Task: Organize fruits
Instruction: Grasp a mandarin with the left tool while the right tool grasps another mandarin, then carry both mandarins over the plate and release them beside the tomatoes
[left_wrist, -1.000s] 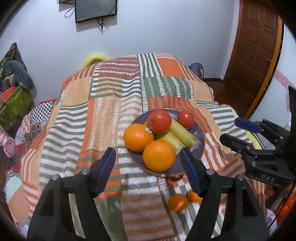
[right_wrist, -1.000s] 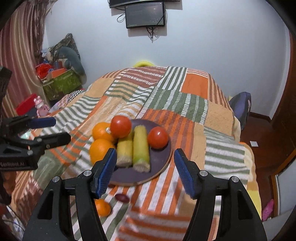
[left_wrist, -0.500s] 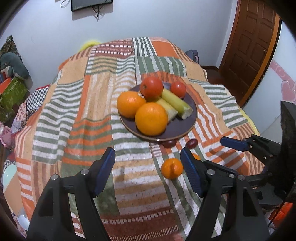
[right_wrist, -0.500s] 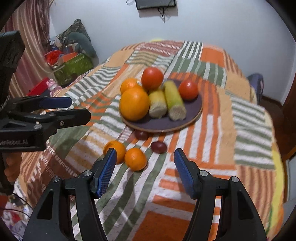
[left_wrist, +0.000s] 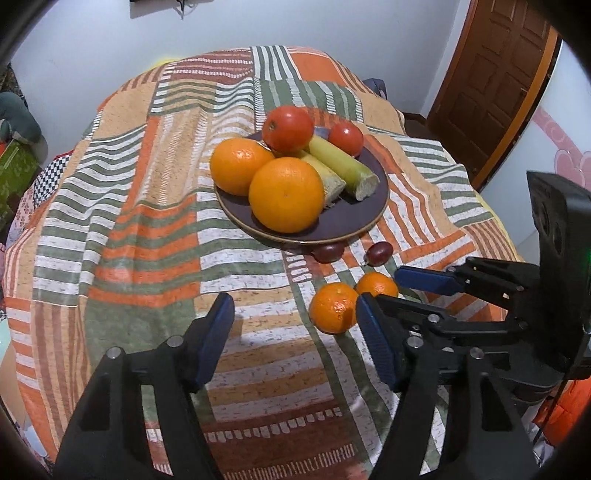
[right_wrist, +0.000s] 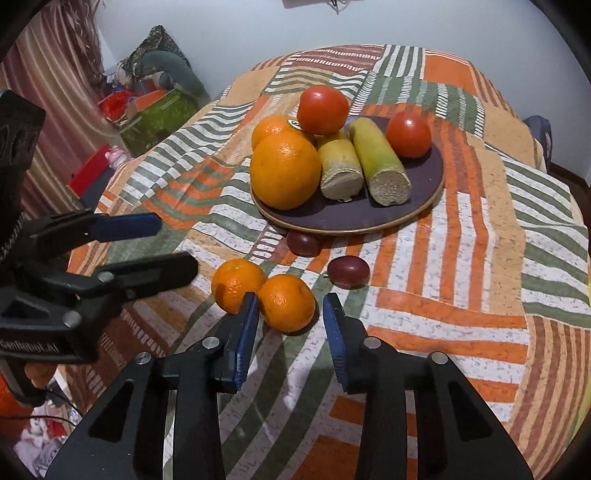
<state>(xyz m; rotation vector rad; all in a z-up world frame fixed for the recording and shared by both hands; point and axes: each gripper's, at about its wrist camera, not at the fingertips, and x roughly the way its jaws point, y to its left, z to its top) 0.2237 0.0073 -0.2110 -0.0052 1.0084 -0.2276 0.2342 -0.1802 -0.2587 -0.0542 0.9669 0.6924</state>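
A dark round plate (left_wrist: 354, 221) (right_wrist: 424, 192) on the striped cloth holds two big oranges (left_wrist: 286, 194) (right_wrist: 285, 169), two tomatoes (left_wrist: 288, 128) (right_wrist: 322, 109) and two cut sugarcane pieces (left_wrist: 343, 166) (right_wrist: 380, 164). In front of it lie two small mandarins (left_wrist: 332, 307) (right_wrist: 286, 302) and two dark red fruits (left_wrist: 377, 253) (right_wrist: 348, 271). My right gripper (right_wrist: 290, 314) is open, its fingers on either side of the nearer mandarin. My left gripper (left_wrist: 295, 314) is open and empty, just left of the mandarins.
The patchwork cloth (left_wrist: 147, 221) covers a raised surface that drops off at its edges. A wooden door (left_wrist: 491, 85) stands at the far right. Boxes and soft toys (right_wrist: 155, 96) are piled at the far left by a curtain.
Both grippers have pulled back and lowered towards the loose mandarins. The right gripper's fingers have narrowed and now flank one mandarin.
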